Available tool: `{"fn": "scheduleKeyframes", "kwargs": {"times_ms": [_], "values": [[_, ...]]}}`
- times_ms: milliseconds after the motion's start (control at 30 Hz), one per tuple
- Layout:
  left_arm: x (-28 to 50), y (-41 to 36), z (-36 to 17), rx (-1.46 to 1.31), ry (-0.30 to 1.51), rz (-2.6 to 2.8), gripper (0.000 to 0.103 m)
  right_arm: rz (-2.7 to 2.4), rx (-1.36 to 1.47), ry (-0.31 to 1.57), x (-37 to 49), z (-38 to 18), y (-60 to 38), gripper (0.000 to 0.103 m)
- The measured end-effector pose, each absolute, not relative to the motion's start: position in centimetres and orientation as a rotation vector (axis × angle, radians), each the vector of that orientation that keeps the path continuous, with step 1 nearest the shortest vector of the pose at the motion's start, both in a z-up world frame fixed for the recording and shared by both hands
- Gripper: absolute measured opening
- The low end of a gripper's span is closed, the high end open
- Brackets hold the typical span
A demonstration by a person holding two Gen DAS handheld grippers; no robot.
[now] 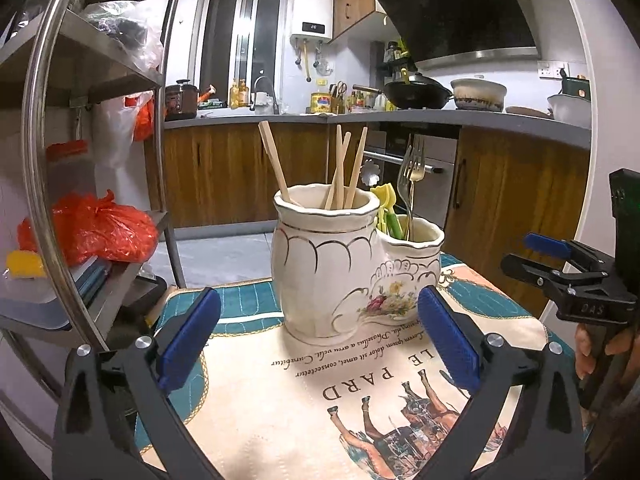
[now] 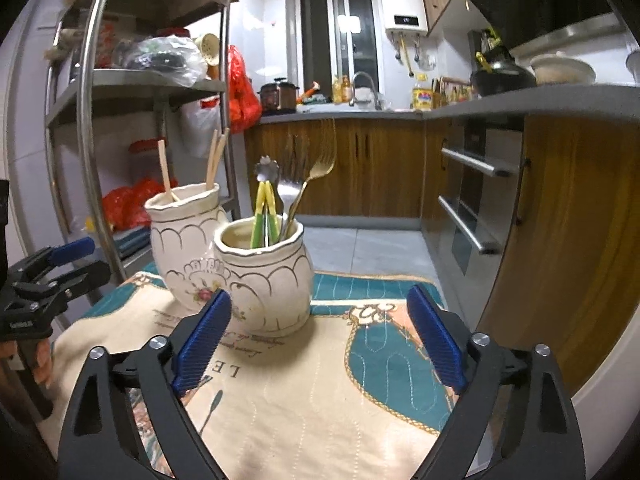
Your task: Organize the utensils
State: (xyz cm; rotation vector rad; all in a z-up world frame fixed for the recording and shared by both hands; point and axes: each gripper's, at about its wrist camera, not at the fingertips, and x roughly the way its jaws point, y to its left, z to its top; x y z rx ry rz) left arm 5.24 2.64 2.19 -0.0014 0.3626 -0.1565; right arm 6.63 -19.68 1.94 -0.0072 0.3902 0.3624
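Chopsticks stand upright in the taller pot of a joined ceramic utensil holder; forks and a green-and-yellow tongs-like utensil stand in the shorter pot at its 3 o'clock in the left wrist view. The holder rests on a printed cloth covering the worktop, with no loose utensil visible on that cloth, so the sorting appears complete or nearly so. The left claw is released, pads spread wide, nothing between them; the holder's base sits just beyond the pads at 12 o'clock. The right claw is likewise released and empty, with the shorter pot just beyond its left pad at 11 o'clock. Hazards from this position: both claws are near the holder's base, so a forward or sideways sweep could strike the ceramic wall and slide or tip it, the tall chopsticks adding leverage near the rim. The cloth is loose fabric; a pad dragging across it could pull the holder along. The fork heads project well above the shorter pot's rim, so a claw passing over could catch them and lever them out.
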Motion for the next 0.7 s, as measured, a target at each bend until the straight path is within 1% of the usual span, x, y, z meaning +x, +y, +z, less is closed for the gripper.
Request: {"fn": "scheduleKeyframes", "kwargs": {"times_ms": [67,133,700], "values": [[5.1,2.4,2.2,0.011,0.36,-0.154,0.097,0.36,-0.034,0.369,6.2,2.1,-19.2,0.094],[5.1,2.0,2.2,0.032,0.359,-0.152,0.097,0.367,-0.06,0.353,5.8,2.1,-18.8,0.095],[4.5,2.2,2.3,0.026,0.329,-0.138,0.097,0.346,-0.041,0.332,5.5,2.1,-19.2,0.096]]}}
